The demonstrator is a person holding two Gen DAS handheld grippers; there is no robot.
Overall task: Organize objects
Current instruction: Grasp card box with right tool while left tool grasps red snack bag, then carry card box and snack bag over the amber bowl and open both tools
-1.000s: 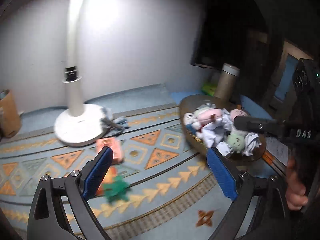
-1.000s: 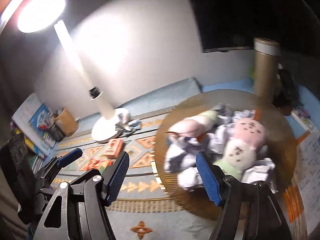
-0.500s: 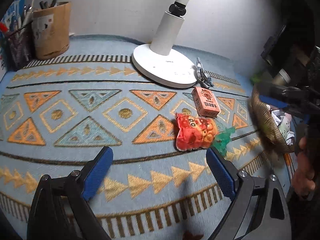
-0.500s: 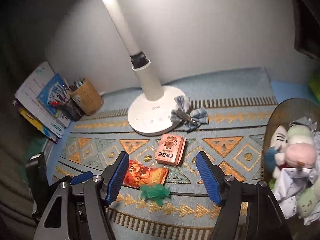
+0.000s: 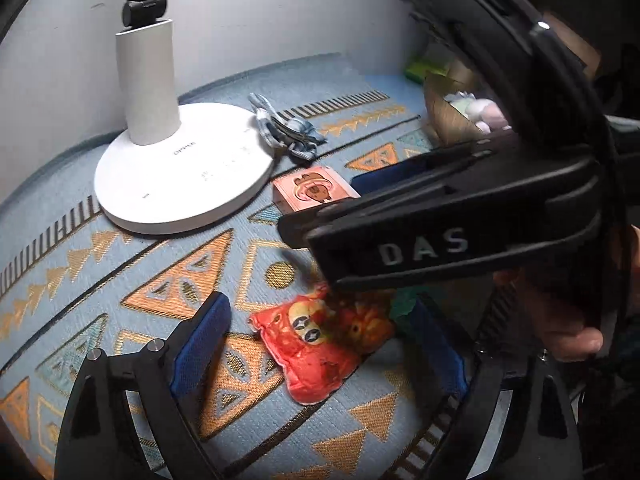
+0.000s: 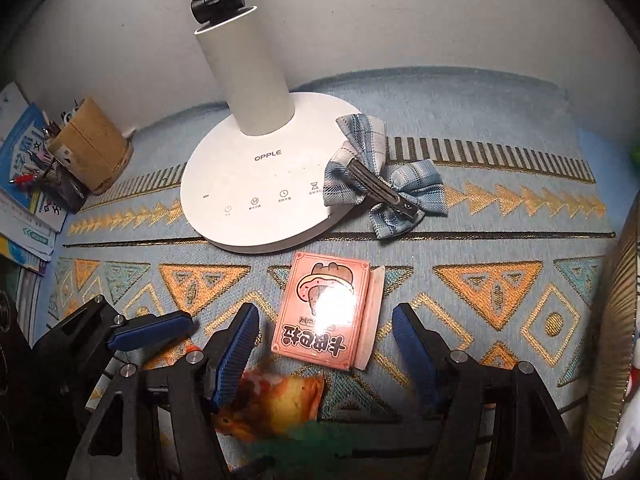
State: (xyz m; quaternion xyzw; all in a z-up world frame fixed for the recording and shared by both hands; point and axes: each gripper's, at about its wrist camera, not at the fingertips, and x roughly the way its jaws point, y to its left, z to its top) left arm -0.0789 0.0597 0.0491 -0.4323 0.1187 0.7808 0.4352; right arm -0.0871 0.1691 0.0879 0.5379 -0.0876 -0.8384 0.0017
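Blue woven mat with orange triangle pattern point(image 6: 500, 240), white wall behind, white round-base desk lamp point(image 6: 256, 184) upper centre. Left gripper point(image 5: 320, 344) closing but still wide, red-orange crinkly snack packet point(image 5: 316, 348) between pads, untouched. Right gripper point(image 6: 328, 348) closing, about half open, pink cartoon card box point(image 6: 328, 312) just ahead in gap, no contact.

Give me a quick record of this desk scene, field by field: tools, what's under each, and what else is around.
left tool: jaws closing, astride the red snack packet, not gripping
right tool: jaws closing, around the pink card box, not gripping
surface: patterned mat
nearby: white lamp base, plaid bow clip, green toy, woven basket
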